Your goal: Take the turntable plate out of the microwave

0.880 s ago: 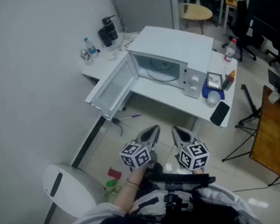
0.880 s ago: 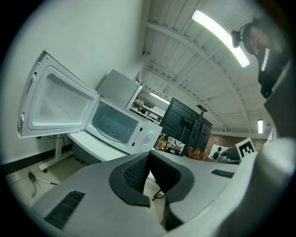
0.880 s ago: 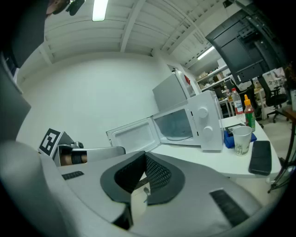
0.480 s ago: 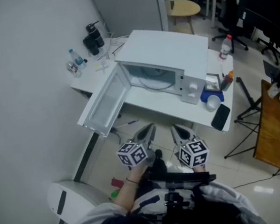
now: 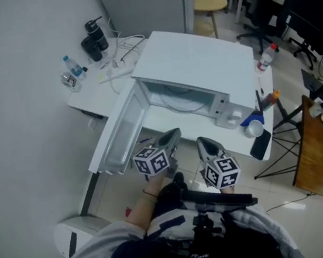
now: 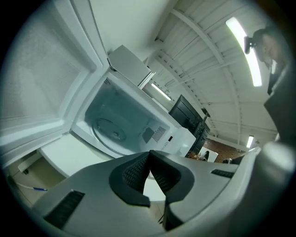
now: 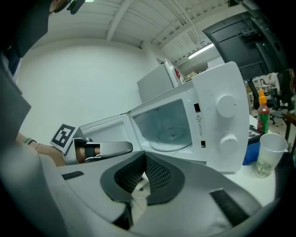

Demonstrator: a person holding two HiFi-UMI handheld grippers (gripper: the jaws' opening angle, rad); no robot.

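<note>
White table point(image 5: 93, 96) holds open microwave point(image 5: 200, 61) — tiled floor point(image 5: 276, 190) around.

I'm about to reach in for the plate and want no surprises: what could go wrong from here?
The left gripper and right gripper are shut and must open before taking the turntable plate. The glass-looking plate lies inside the microwave and may slip. The open door flanks the left gripper's path; the cup stands near the right's.
</note>
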